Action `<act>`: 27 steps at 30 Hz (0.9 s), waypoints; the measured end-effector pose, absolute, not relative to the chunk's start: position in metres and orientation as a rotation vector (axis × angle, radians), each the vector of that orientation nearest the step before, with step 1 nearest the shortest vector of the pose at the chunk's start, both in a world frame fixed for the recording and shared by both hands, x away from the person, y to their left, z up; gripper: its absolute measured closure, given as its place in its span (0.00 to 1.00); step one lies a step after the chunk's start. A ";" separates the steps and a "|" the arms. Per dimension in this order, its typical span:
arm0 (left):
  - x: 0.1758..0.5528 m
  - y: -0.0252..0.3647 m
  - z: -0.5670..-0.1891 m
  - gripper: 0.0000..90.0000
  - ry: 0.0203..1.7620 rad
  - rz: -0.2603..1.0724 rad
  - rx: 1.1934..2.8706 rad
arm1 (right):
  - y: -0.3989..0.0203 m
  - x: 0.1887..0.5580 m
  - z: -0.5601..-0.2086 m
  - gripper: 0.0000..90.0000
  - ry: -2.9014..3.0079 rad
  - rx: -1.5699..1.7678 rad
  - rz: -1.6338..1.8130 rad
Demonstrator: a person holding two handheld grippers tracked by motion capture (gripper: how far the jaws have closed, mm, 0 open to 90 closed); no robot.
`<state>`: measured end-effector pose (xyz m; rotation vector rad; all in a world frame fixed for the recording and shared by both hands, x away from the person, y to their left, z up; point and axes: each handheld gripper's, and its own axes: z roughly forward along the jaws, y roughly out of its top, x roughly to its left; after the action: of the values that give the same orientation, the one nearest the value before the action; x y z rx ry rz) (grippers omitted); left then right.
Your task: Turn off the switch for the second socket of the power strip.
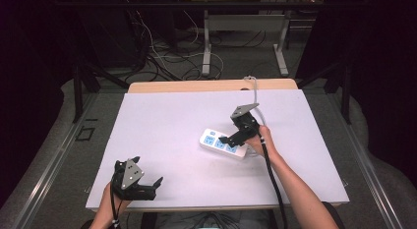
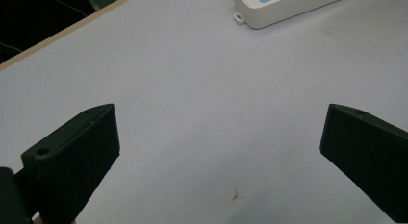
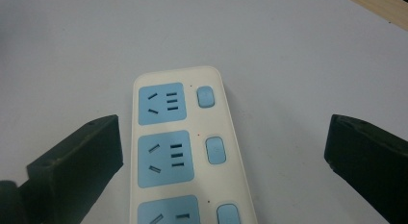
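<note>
Item 1: power strip point(image 1: 223, 143). White body, blue socket faces, lying flat on the white table cover point(image 1: 162, 126). In the right gripper view we count 3 sockets point(image 3: 161, 103), each with its own blue switch point(image 3: 205, 96) beside it; the 3rd is cut off by the frame edge. No plug sits in any socket we can see. We take the power strip as our landmark for every place below.

Item 2: right gripper point(image 1: 231, 139). It hangs directly over the power strip, jaws spread wide, 1 on each long side of the strip, touching nothing as far as we can tell. A grey cable point(image 1: 255, 94) runs from behind it toward the far table edge; we cannot tell whether it belongs to the strip.

Item 3: left gripper point(image 1: 147, 187). It is well apart from the power strip, at the near edge of the cover, jaws spread wide with only bare cover between them. In the left gripper view an end of the power strip point(image 2: 288, 10) shows farther off.

Step in hand, as we judge it: the approach to the strip, with no grasp or press made yet. The next move calls for lowering the right gripper squarely, either closing across the strip's width or bringing 1 jaw tip onto a switch.

Containers: 0 on the table.
</note>
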<state>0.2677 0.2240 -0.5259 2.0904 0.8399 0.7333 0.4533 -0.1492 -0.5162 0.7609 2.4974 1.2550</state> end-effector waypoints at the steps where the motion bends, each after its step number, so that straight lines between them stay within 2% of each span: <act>1: 0.268 0.224 -0.526 0.00 0.843 0.730 2.087 | -0.149 0.453 -0.516 0.00 2.497 0.761 1.255; 8: 0.268 0.224 -0.527 0.00 0.835 0.729 2.087 | -0.148 0.456 -0.515 0.00 2.504 0.760 1.220; 10: 0.267 0.224 -0.526 0.00 0.833 0.729 2.094 | -0.147 0.454 -0.514 0.05 2.502 0.755 1.224; 11: 0.267 0.224 -0.526 0.00 0.834 0.729 2.092 | -0.147 0.453 -0.512 0.13 2.488 0.751 1.235; 12: 0.267 0.225 -0.526 0.00 0.835 0.729 2.091 | -0.147 0.453 -0.512 0.13 2.488 0.751 1.235; 17: 0.268 0.224 -0.526 0.00 0.835 0.727 2.094 | -0.148 0.453 -0.513 0.36 2.461 0.770 1.242; 18: 0.267 0.224 -0.526 0.00 0.830 0.727 2.097 | -0.149 0.452 -0.512 0.53 2.445 0.790 1.216; 19: 0.267 0.224 -0.526 0.00 0.828 0.728 2.097 | -0.149 0.452 -0.512 0.53 2.445 0.790 1.216; 20: 0.267 0.224 -0.526 0.00 0.821 0.740 2.104 | -0.149 0.451 -0.511 0.62 2.449 0.805 1.222; 21: 0.266 0.224 -0.526 0.00 0.827 0.729 2.099 | -0.149 0.451 -0.511 0.62 2.449 0.805 1.222; 22: 0.267 0.225 -0.526 0.00 0.820 0.739 2.105 | -0.149 0.451 -0.511 0.66 2.447 0.793 1.226; 27: 0.268 0.225 -0.526 0.00 0.828 0.733 2.099 | -0.149 0.450 -0.511 0.93 2.439 0.795 1.244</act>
<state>0.2675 0.2245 -0.5263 2.0994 0.8283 0.7329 0.4499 -0.1486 -0.5109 0.7953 2.4390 1.2440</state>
